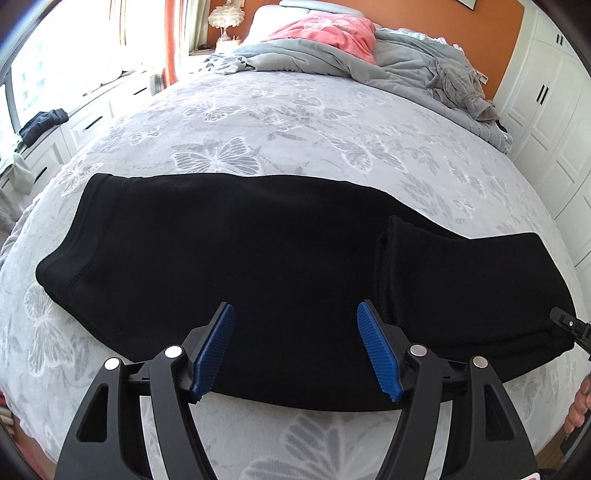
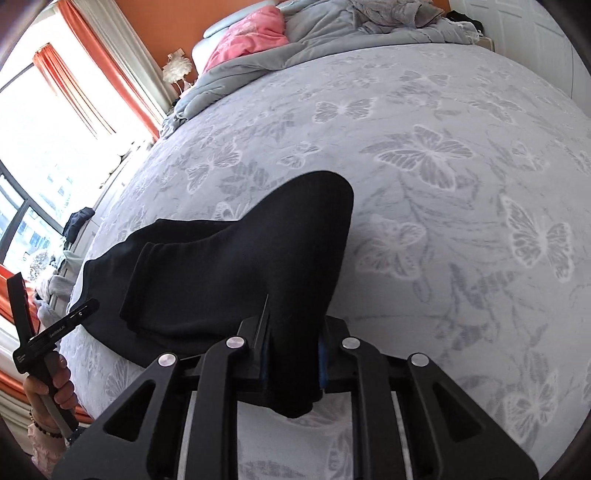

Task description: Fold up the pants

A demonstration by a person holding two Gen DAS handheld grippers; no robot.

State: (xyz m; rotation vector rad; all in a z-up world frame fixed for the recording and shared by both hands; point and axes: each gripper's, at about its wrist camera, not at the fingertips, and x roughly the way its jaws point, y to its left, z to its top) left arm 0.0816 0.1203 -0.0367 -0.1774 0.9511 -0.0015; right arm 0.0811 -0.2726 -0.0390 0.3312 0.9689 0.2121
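Right wrist view: your right gripper (image 2: 293, 360) pinches the soft, floppy pants (image 2: 229, 266) at 6 o'clock; left gripper (image 1: 295, 347) gapes empty, so grab that near hem.

A home bedroom, identified by a large bed (image 1: 295, 122) covered with a grey butterfly-patterned bedspread (image 2: 443, 184), with a rumpled grey duvet (image 1: 399, 62) and a pink blanket (image 1: 332, 33) at its head. A feathered bedside lamp (image 1: 225, 18) stands by an orange wall (image 1: 495, 40); orange curtains (image 2: 77, 85) frame a bright window (image 2: 44, 147), and white wardrobe doors (image 1: 546, 96) line one side.
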